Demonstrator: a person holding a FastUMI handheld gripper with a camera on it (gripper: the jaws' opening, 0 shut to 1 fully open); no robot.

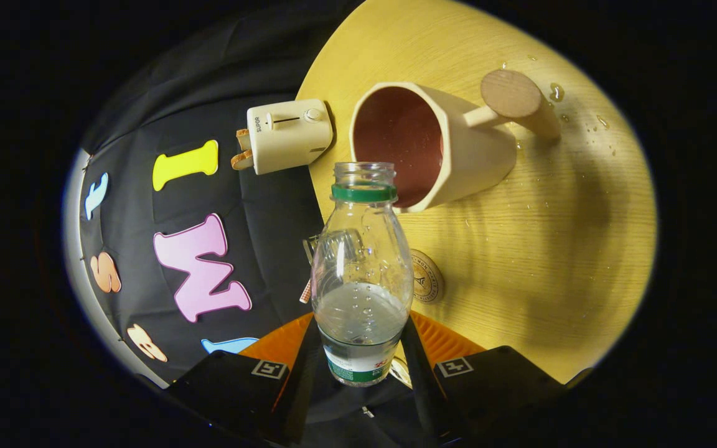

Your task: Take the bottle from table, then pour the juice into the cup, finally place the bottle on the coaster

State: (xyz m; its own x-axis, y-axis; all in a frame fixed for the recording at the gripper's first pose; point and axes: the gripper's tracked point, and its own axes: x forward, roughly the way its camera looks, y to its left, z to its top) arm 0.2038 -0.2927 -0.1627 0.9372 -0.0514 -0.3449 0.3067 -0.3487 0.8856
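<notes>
The bottle (pixel 361 274) hides part of the coaster (pixel 427 277); its label is unreadable.

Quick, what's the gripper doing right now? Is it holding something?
Gripper: shut on the open plastic bottle, one finger on each side, its mouth close to the cup.

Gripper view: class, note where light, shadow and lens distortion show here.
Gripper view: fisheye bends the round wooden table; the gripper, shut on the clear plastic bottle, shows glare streaks on it; soft shadows fall beside the cream cup; droplets glint nearby.
</notes>
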